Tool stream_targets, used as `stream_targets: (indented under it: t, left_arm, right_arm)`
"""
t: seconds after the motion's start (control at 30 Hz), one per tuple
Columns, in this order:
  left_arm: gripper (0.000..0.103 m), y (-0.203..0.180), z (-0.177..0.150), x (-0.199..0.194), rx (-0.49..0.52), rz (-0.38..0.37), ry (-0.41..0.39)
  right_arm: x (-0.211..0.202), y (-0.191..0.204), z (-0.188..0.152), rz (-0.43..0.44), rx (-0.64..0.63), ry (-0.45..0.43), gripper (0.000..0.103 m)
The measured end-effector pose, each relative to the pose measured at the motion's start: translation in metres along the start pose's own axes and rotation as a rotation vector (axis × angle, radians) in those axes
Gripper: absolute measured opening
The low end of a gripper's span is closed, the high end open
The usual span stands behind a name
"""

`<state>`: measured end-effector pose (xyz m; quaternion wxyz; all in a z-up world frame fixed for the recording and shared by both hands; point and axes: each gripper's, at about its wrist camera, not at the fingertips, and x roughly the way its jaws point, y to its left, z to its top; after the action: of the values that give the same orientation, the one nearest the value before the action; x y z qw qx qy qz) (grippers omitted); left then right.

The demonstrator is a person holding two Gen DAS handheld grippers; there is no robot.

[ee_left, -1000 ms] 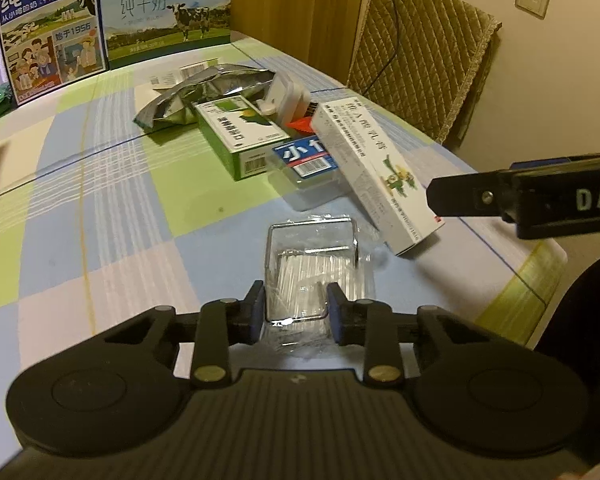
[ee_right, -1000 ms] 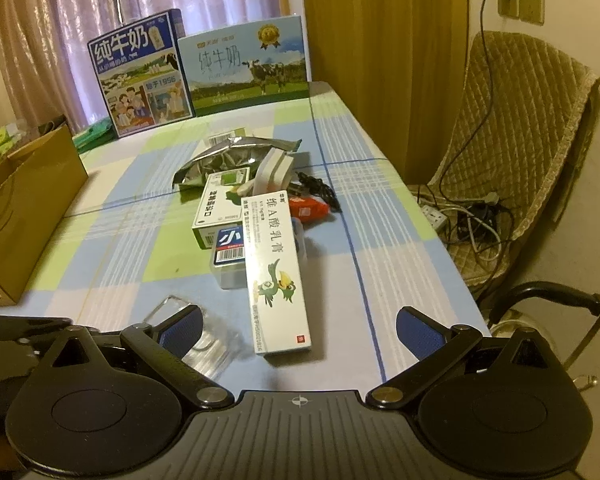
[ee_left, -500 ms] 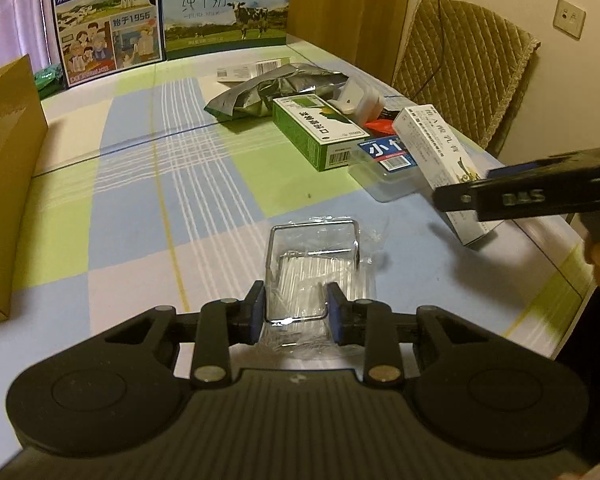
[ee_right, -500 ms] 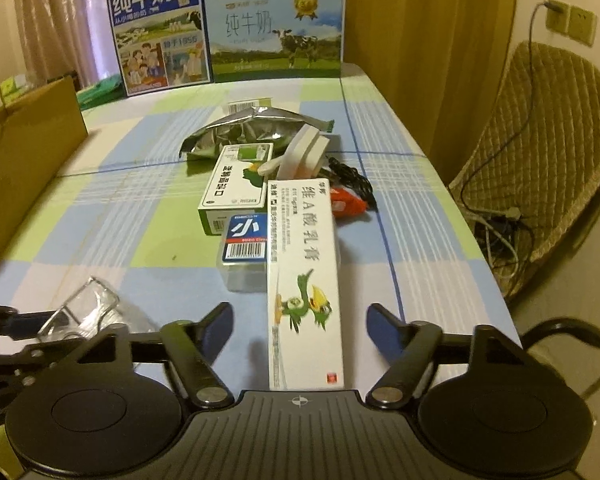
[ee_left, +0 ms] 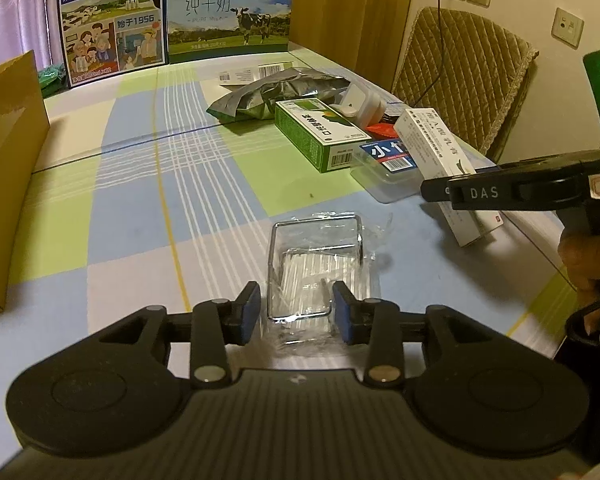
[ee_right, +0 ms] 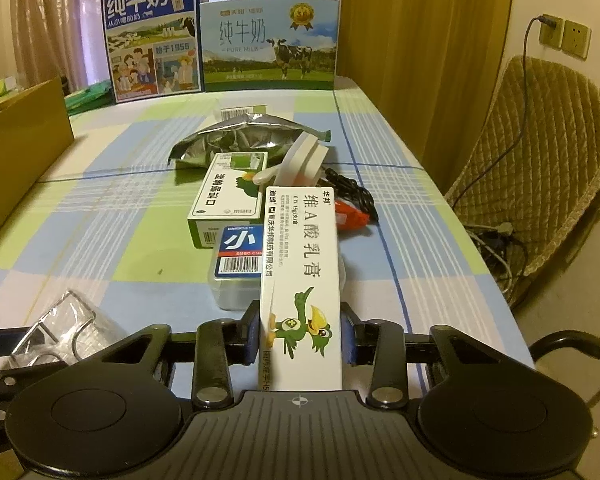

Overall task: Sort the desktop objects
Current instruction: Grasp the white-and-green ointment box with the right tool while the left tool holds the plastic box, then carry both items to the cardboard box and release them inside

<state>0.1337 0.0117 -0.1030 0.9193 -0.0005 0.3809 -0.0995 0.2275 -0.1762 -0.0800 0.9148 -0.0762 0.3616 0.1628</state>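
The right hand-held gripper (ee_right: pixel 300 340) has its blue pads tight against both long sides of the white rectangular ointment carton with the green cartoon bird (ee_right: pixel 302 280), whose long axis runs straight ahead from the jaws toward the pile. The left hand-held gripper (ee_left: pixel 295 306) pinches the near end of a clear plastic-wrapped box of white sticks (ee_left: pixel 316 268), jaws narrowly parted around it above the checked blue-and-green surface (ee_left: pixel 140 200). The brown cardboard box (ee_left: pixel 8 168) lies on the left side, nearer the left hand-held gripper.

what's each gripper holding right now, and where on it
Left hand-held gripper: clear plastic box, by its near end. Right hand-held gripper: white ointment carton, by its long sides near the near end.
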Motion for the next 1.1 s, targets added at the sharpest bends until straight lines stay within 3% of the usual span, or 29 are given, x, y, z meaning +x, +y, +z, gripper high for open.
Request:
stream_targets:
  t: [0.23, 0.57, 0.87, 1.1]
  left_arm:
    - [0.027, 0.000, 0.001, 0.000, -0.027, -0.015, 0.024]
    - [0.026, -0.008, 0.008, -0.019, -0.012, -0.004, 0.007]
    - [0.026, 0.008, 0.031, -0.059, -0.079, 0.027, -0.069]
    - [0.026, 0.053, 0.060, -0.110, -0.166, 0.109, -0.171]
  right_arm:
    - [-0.006, 0.000, -0.004, 0.015, 0.030, -0.019, 0.035]
    - [-0.038, -0.003, -0.008, 0.047, 0.152, -0.011, 0.035]
    - [-0.078, 0.005, 0.003, 0.070, 0.148, -0.038, 0.035]
    - [-0.097, 0.058, 0.049, 0.196, 0.085, -0.100, 0.035]
